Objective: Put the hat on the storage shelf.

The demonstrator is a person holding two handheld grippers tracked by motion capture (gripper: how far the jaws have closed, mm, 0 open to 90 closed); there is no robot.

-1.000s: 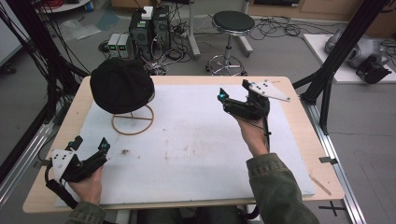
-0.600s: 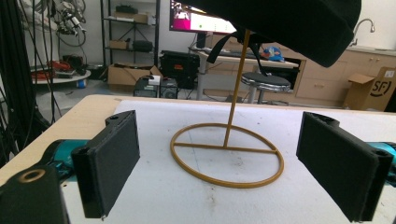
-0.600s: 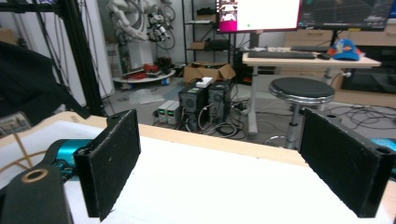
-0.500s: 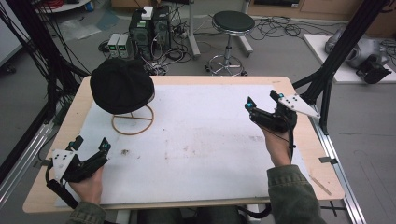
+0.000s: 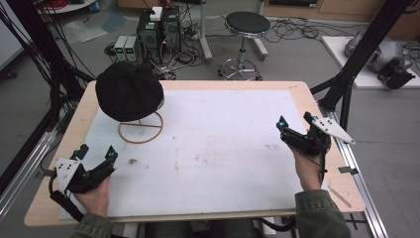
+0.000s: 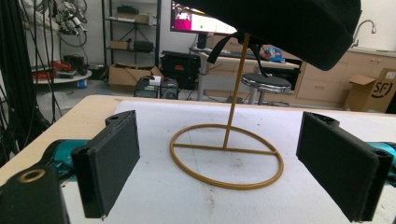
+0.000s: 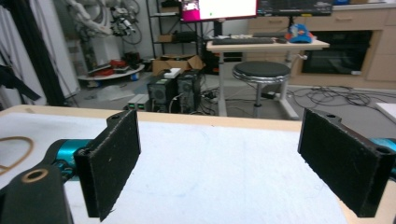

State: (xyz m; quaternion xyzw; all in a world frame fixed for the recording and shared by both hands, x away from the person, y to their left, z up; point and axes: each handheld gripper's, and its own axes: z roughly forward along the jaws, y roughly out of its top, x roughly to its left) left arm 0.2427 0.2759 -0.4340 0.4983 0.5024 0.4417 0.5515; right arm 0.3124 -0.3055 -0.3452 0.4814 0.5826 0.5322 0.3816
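A black cap (image 5: 129, 90) (image 6: 289, 28) rests on top of a thin tan stand whose ring base (image 5: 140, 128) (image 6: 227, 161) lies on the white mat at the table's back left. My left gripper (image 5: 95, 153) (image 6: 233, 163) hovers open near the front left corner, facing the stand with nothing between its jaws. My right gripper (image 5: 294, 120) (image 7: 219, 158) is open too, held at the table's right edge with empty jaws. Part of the stand's ring (image 7: 16, 151) shows at the far left of the right gripper view.
The white mat (image 5: 218, 148) covers most of the wooden table (image 5: 198, 84). A black stool (image 5: 245, 22) (image 7: 261, 72) and computer boxes (image 5: 158, 27) stand on the floor behind. Black frame posts (image 5: 356, 59) rise at the right and left.
My right gripper has moved from the back middle-right of the table to the right edge and nearer the front. The left gripper and the cap have stayed put.
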